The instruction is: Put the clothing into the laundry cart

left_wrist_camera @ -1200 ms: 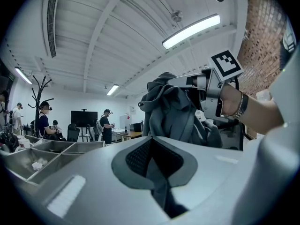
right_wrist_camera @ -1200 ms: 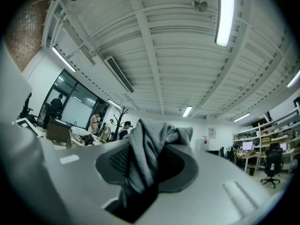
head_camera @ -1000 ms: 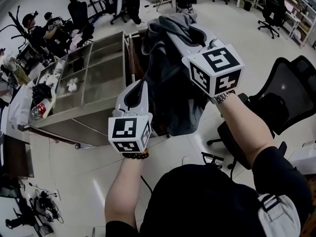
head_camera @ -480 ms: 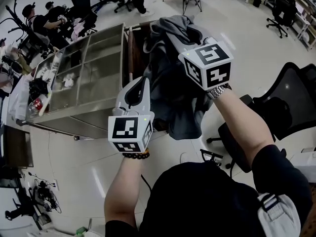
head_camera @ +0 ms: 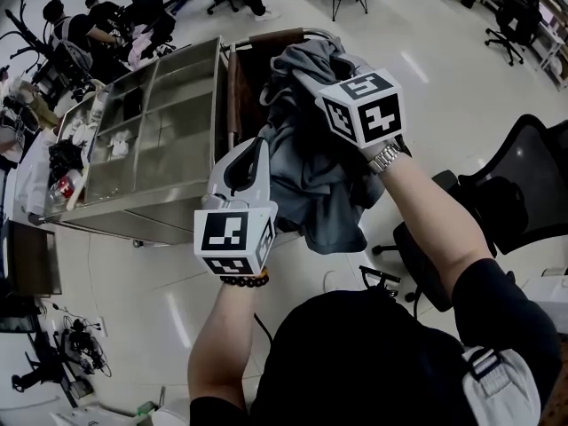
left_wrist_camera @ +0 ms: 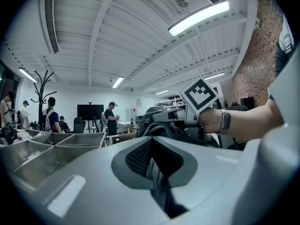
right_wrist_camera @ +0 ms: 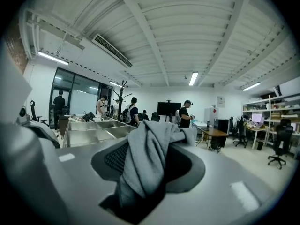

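A grey garment (head_camera: 311,185) hangs bunched between both grippers, over the dark laundry cart (head_camera: 233,87) with its brown rim. My left gripper (head_camera: 259,149) is shut on a thin fold of it, which runs down through the narrow jaw gap (left_wrist_camera: 157,172). My right gripper (head_camera: 342,60) holds the garment's top further out over the cart. Its jaws have just been opening. A thick fold (right_wrist_camera: 145,158) still lies draped between them, with a dark gap showing beside it. From the left gripper view, the right gripper's cube (left_wrist_camera: 200,95) sits above the heaped cloth (left_wrist_camera: 159,123).
A stainless steel trolley with open compartments (head_camera: 160,140) stands left of the cart. A black office chair (head_camera: 515,185) is at the right. Several people (head_camera: 80,34) sit at the back left by a cluttered table (head_camera: 62,167). Desks and chairs line the far side.
The right gripper has carried the garment's top down and forward toward the cart, and the cloth now bunches lower. The left gripper has shifted a little, still holding its fold.
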Tool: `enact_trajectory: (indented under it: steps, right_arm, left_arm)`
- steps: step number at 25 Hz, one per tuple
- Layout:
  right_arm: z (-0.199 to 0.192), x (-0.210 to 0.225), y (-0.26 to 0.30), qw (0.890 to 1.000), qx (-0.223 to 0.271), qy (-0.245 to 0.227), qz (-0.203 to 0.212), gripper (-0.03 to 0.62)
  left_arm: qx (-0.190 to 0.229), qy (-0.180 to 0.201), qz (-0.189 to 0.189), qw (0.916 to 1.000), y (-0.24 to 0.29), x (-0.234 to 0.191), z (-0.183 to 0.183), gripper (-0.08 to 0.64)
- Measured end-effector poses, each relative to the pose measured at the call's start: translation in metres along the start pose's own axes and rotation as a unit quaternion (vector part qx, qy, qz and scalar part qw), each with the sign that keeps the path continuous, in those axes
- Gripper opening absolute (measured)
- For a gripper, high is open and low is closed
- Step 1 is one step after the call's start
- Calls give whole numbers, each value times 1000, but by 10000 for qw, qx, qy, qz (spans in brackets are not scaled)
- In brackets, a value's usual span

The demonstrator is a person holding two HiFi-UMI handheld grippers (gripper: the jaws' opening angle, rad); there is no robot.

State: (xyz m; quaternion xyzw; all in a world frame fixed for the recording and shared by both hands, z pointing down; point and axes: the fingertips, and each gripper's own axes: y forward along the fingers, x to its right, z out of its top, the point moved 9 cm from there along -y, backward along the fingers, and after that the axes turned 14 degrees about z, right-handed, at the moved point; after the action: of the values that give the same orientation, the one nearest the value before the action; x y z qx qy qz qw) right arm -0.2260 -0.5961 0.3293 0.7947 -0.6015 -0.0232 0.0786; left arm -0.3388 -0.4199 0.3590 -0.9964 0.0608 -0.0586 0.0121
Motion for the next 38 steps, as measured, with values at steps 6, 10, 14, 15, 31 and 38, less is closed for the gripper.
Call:
enact_trajectory:
  steps: [6, 10, 14, 15, 31, 38]
  right_arm:
    - [-13, 7, 1, 9998, -79, 174, 29, 273]
    - [-9, 0, -5, 9999, 34, 126, 21, 273]
    - [-3, -10, -16, 9999, 135, 76, -27, 273]
    - [-1, -13, -19, 9999, 157, 59, -39, 272]
    - [19, -109, -74, 9986, 383, -299, -209, 246]
    - [17, -161, -102, 9972, 486, -419, -389, 221]
  left_arm:
    - [-27, -24, -50, 10000, 4, 0, -8, 3]
    - [-25, -48, -99, 9999, 1, -1, -10, 3]
    - [0, -41, -157, 9999, -8, 2, -6, 3]
    - [7, -41, -167, 9999, -10, 2, -5, 3]
    - [149, -57, -452, 9989, -80, 2, 17, 3]
    - [208, -63, -663, 9976, -119, 3, 26, 3]
